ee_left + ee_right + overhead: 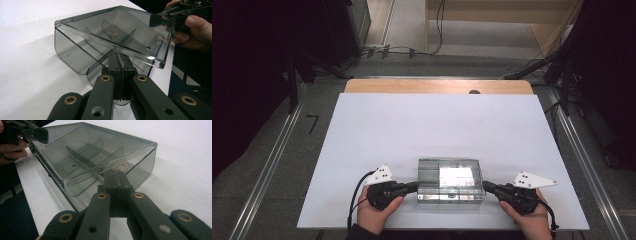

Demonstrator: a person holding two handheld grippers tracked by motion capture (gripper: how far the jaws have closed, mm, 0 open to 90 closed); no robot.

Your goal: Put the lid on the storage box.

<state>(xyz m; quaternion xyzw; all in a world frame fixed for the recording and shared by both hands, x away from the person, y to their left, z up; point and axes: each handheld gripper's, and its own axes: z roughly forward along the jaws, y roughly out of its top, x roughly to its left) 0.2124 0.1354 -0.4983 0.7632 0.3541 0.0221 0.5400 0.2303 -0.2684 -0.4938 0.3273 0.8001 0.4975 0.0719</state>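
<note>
Grippers are being held at the two short ends of a clear smoked plastic box (450, 180), which is lying on the white board (412, 130) close to its near edge, about in the middle of that edge. The left gripper (416, 187) is being kept at the left end of the box and the right gripper (485, 187) at the right end, each one being carried by a hand (374, 214) coming from the near side of the box.

In the left gripper view the two black jaws are being pressed together, and their tips (119, 58) are being pinched on the thin rim at the end of the box (112, 37), just under the flat lid. The other hand (195, 30) is being seen at the far end of the box in this view. In the right gripper view the jaws are being pressed together in the same way, and their tips (115, 176) are being closed on the rim at the opposite end of the box (95, 152).

Curved and straight dividers (82, 151) are being seen through the lid, inside the box. Behind the box, beyond the far edge of the board, a strip of the wooden table (437, 86) is being left uncovered. Whether the box is being lifted from the board or is resting on it cannot be told.
</note>
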